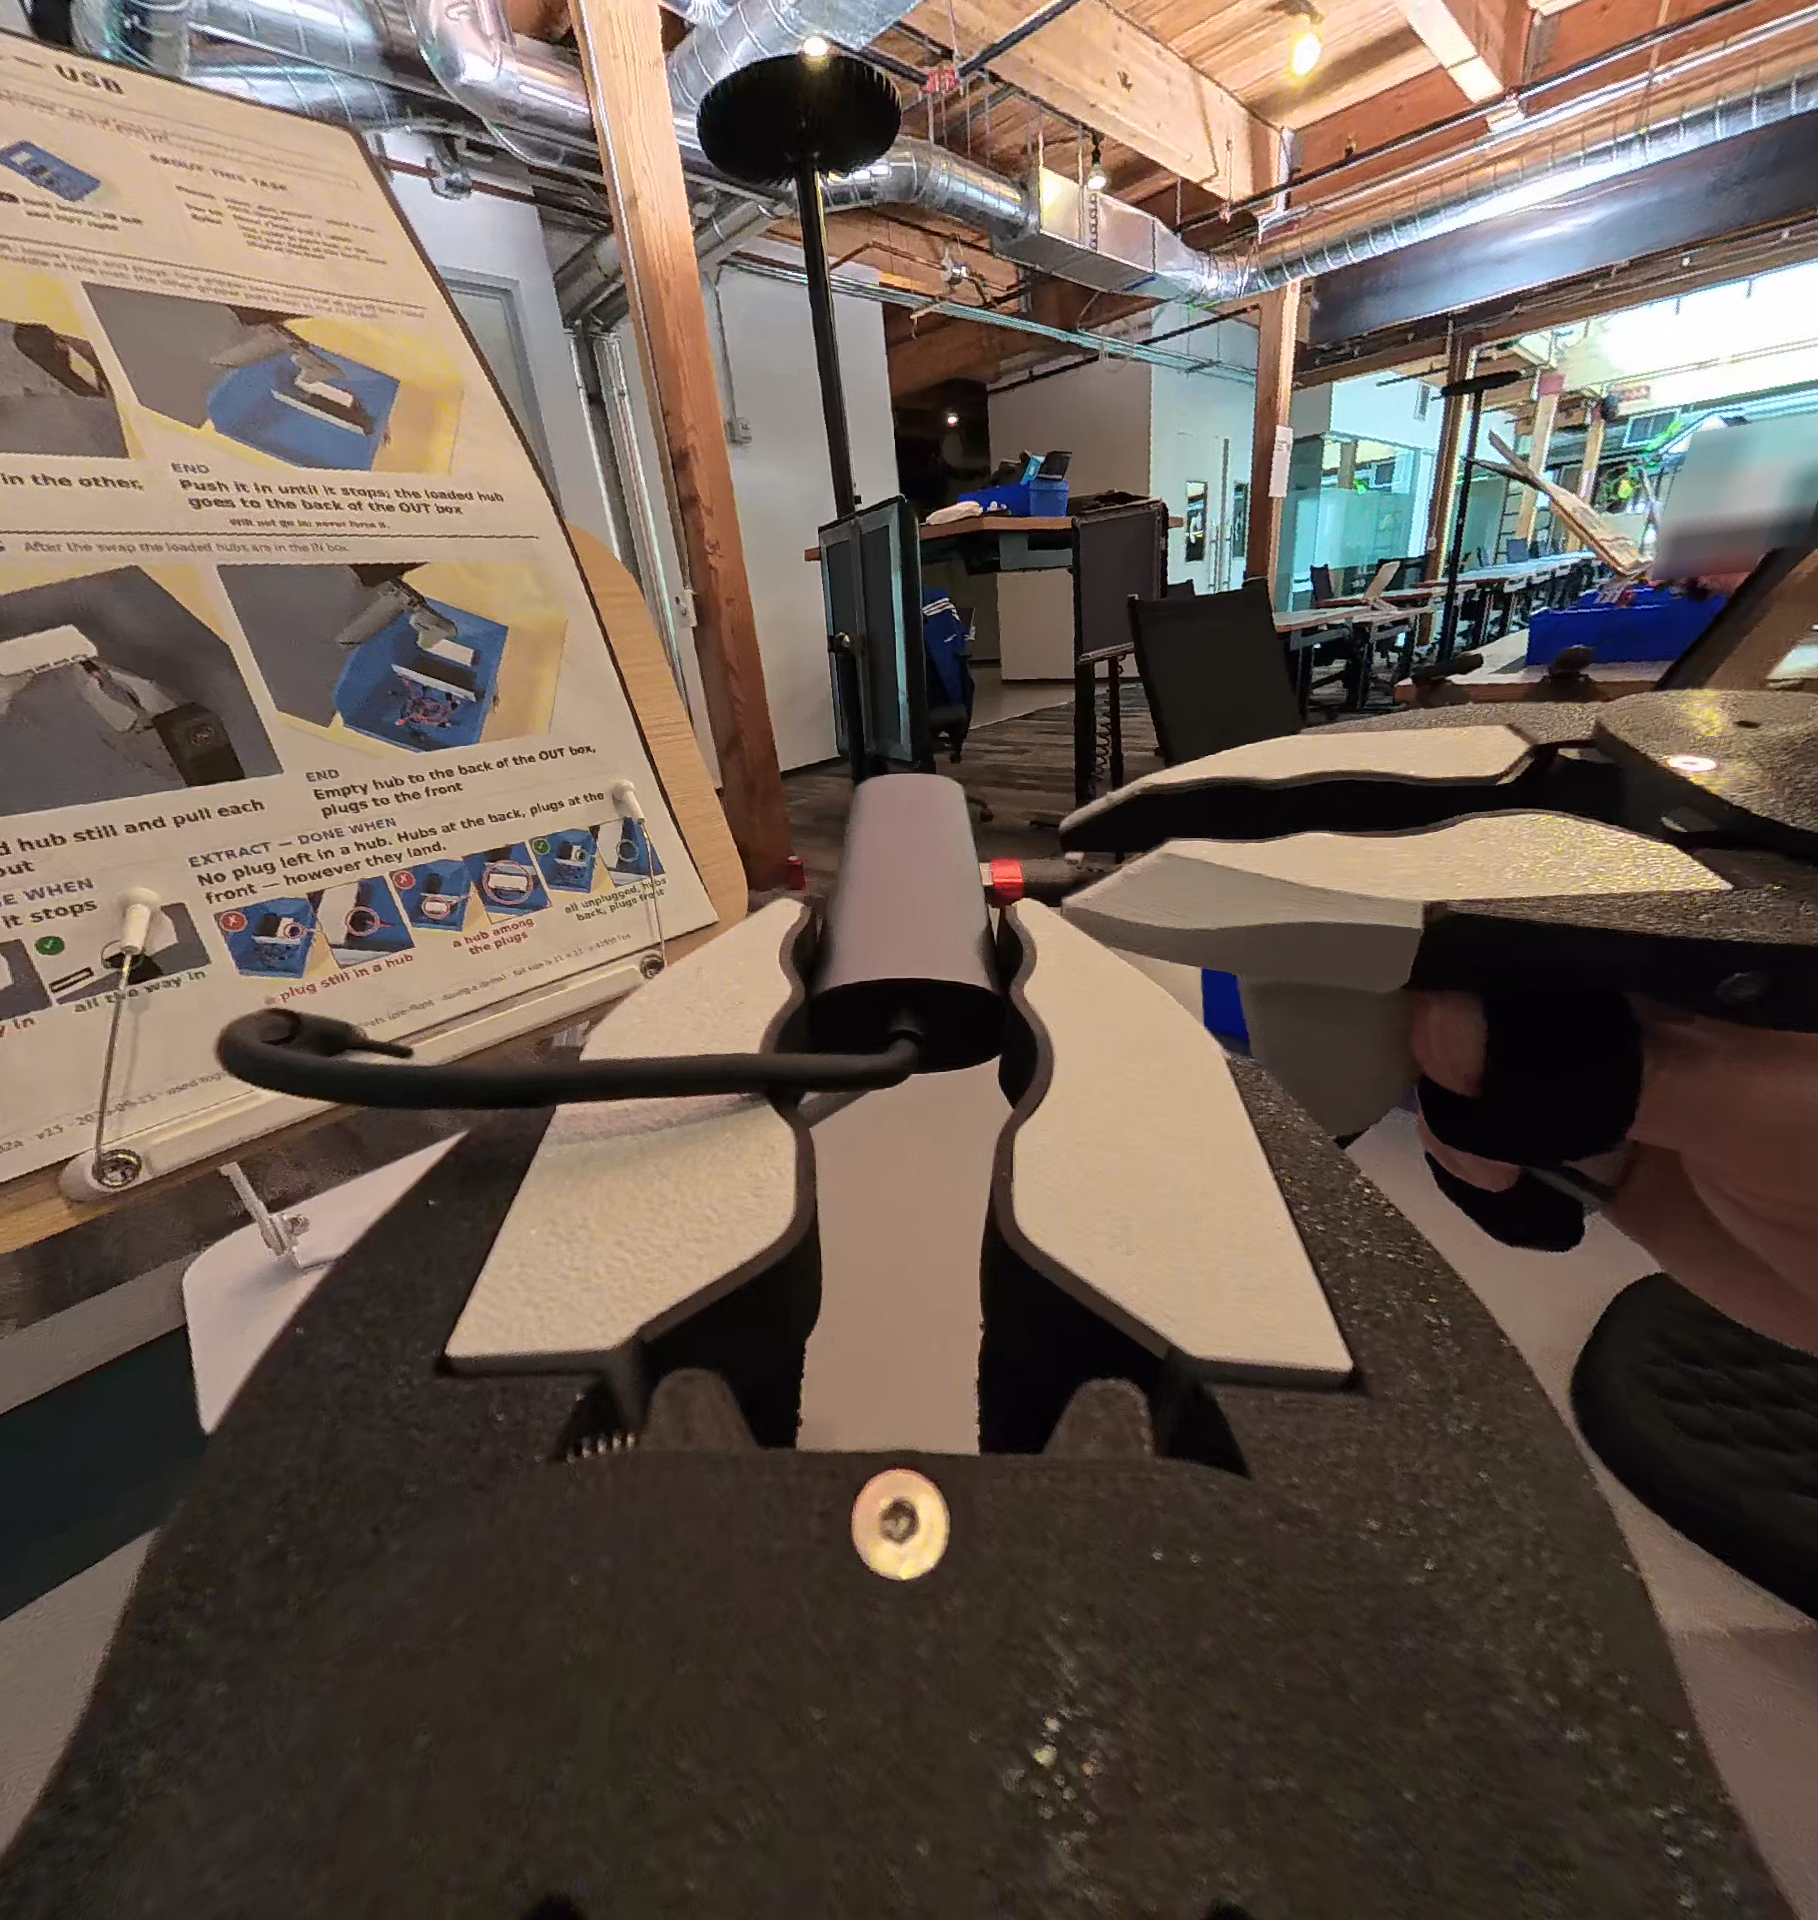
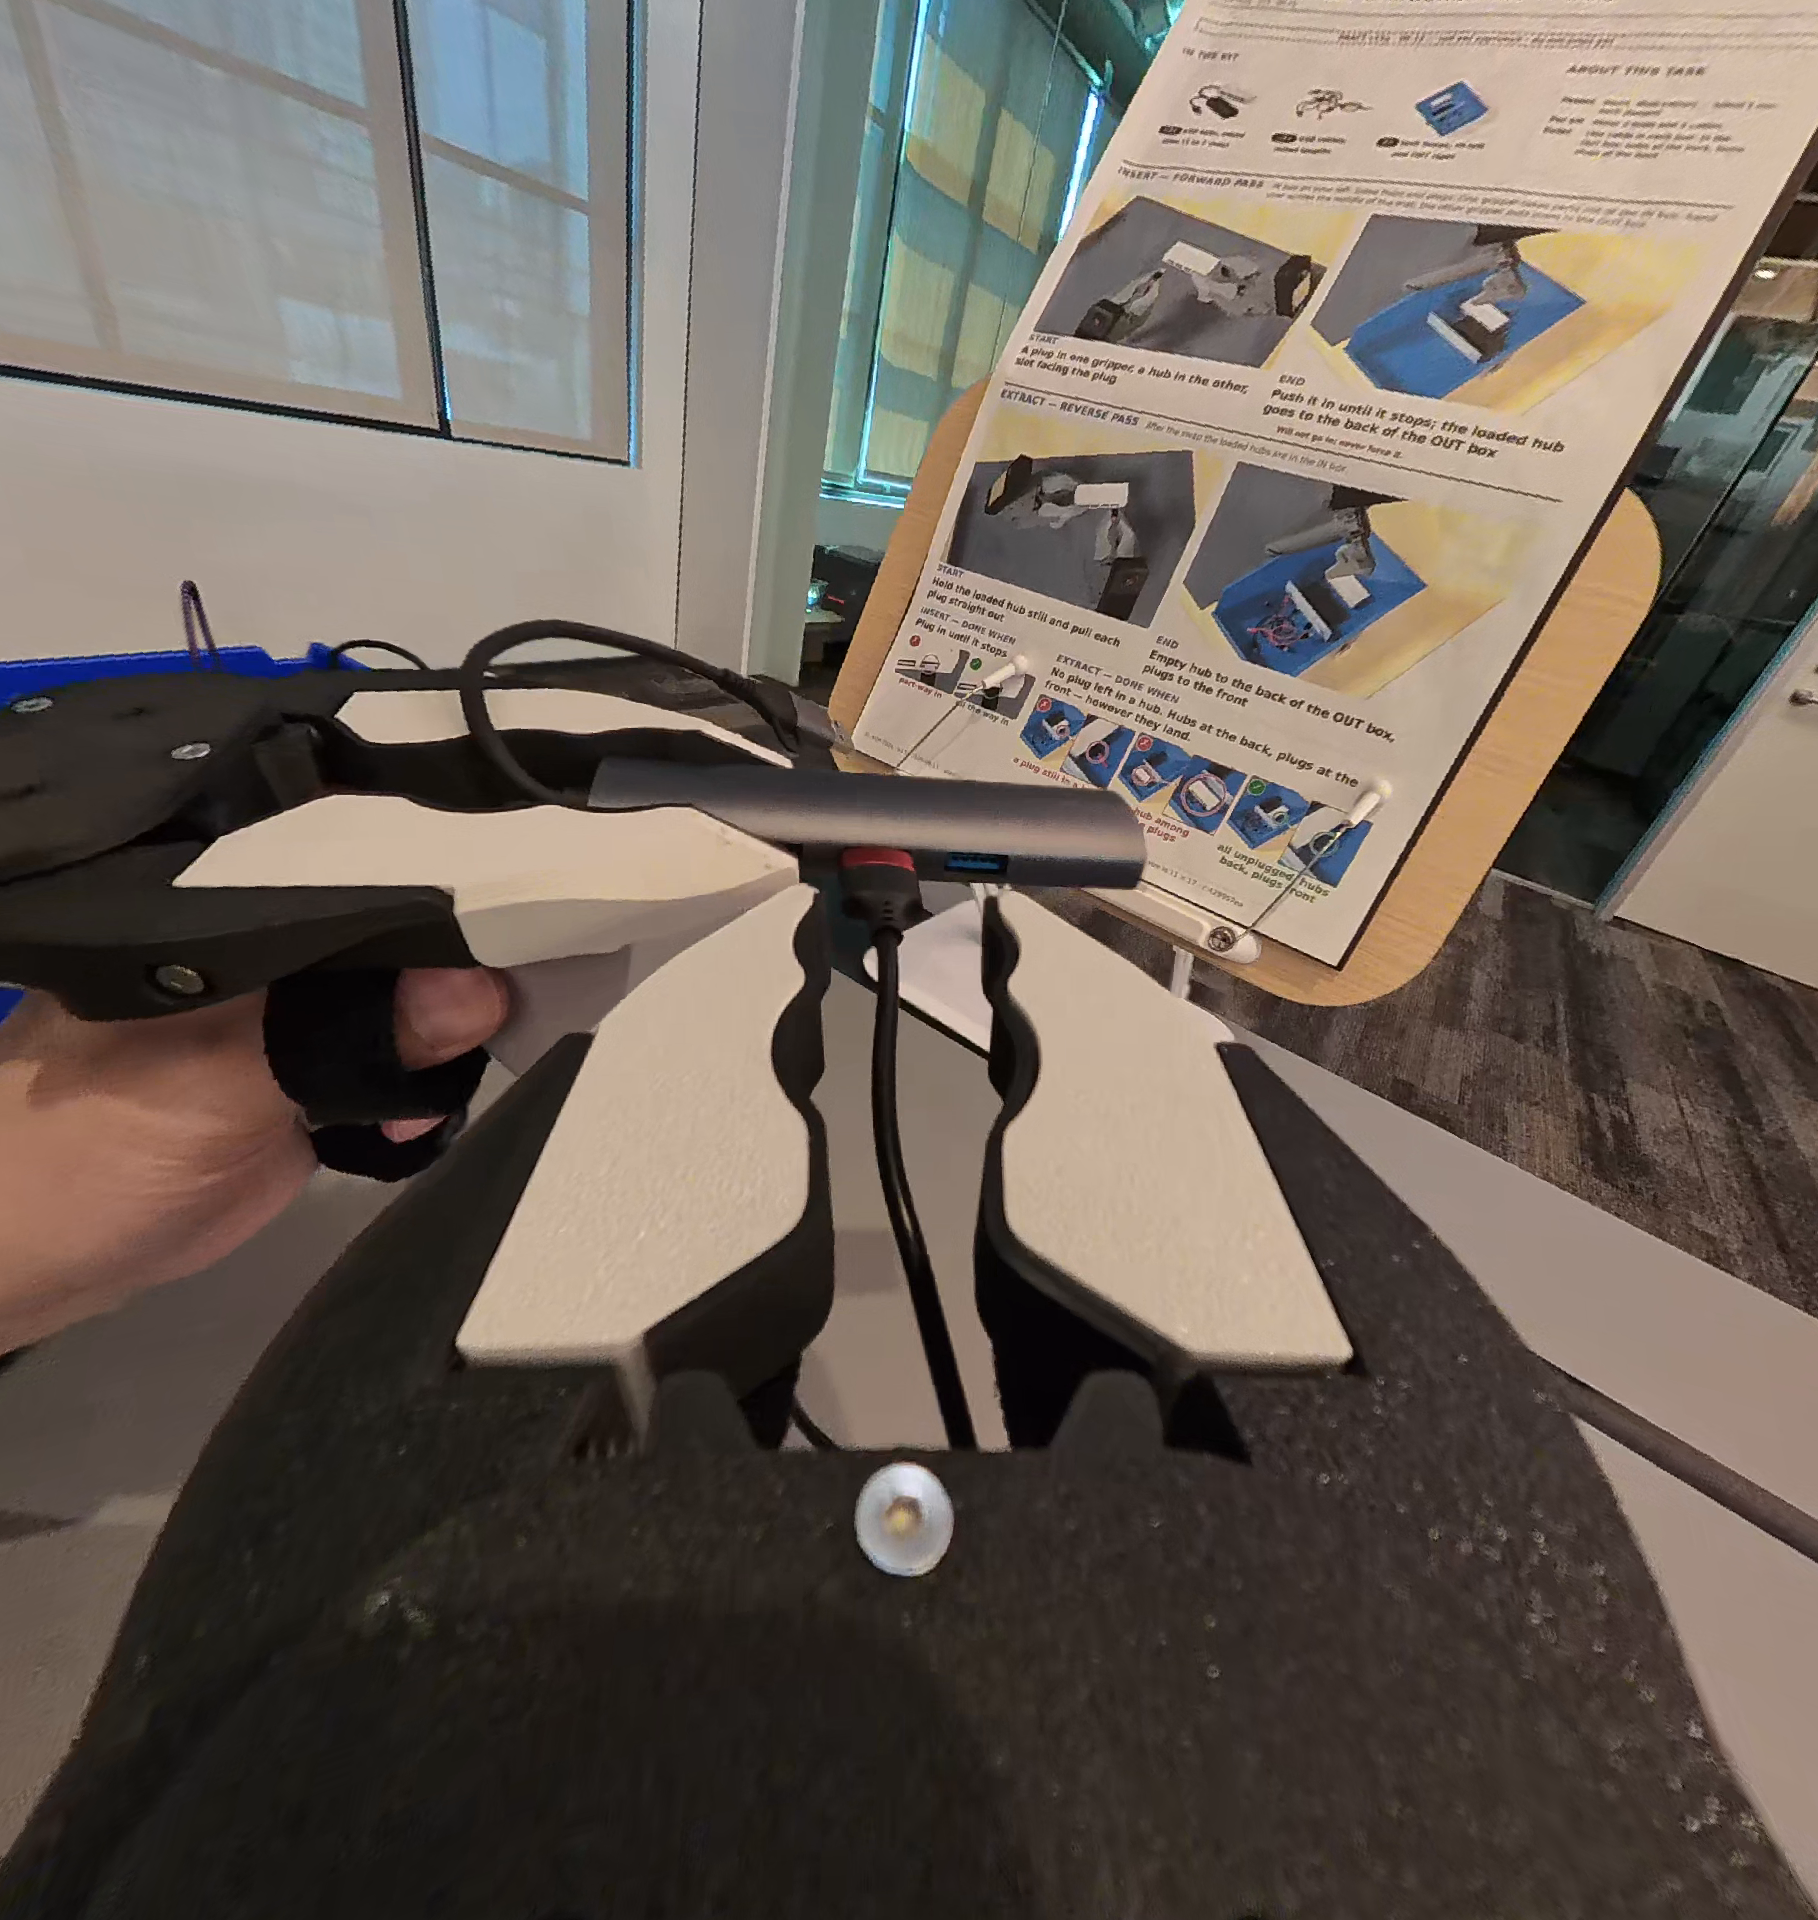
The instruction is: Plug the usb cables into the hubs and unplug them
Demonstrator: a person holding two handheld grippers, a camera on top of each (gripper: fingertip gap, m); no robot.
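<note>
Centre frame: left tongs (image 1: 905, 914) clamp the grey hub (image 1: 910, 894). Right tongs (image 2: 900, 914), narrowly parted, flank the red-collared USB plug (image 2: 877, 878) seated in the hub's port; grip uncertain.

1. Pale grey tabletop (image 2: 1507, 1226) runs beneath everything, its bare surface showing at lower right in the right wrist view.
2. On it stands a tilted wooden board (image 1: 666, 665) carrying a printed instruction sheet (image 1: 261, 623), propped on a small white stand (image 2: 1211, 930).
3. A blue bin (image 2: 105, 670) sits at far left.
4. Beyond the edge, grey carpeted floor (image 2: 1611, 1091).
</note>
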